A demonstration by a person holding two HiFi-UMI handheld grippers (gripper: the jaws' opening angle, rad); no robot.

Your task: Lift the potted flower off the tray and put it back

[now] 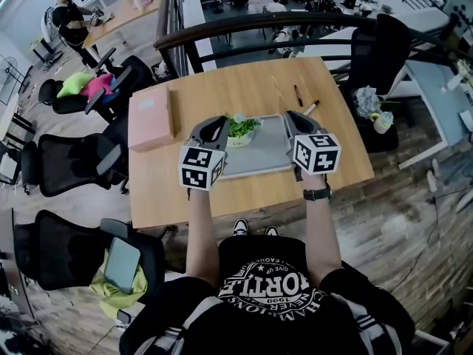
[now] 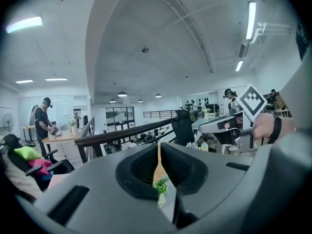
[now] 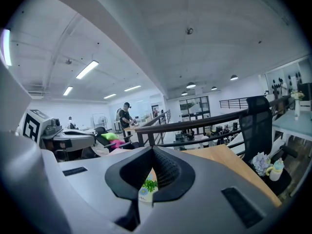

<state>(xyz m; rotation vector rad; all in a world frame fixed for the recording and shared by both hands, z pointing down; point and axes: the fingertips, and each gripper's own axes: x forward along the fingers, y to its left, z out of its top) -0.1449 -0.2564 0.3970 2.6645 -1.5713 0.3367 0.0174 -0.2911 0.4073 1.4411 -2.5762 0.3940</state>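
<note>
- Head view: grasps the tray (image 1: 270, 145) by its left wall with the left gripper (image 1: 222, 122) and by its right wall with the right gripper (image 1: 290, 115), over the wooden table (image 1: 244, 87); potted flower (image 1: 242, 129) upright in the tray's far left corner.
- Left gripper view: clenched on the pale tray edge, jaws nearly together; flower just beyond the slit.
- Right gripper view: likewise clenched on the tray edge; flower visible through the narrow gap.

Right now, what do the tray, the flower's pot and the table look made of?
The tray looks like matte grey plastic or metal, thin raised rim. The pot is probably glazed ceramic, white with printed flowers. The table shows grain: wood or laminate.
</note>
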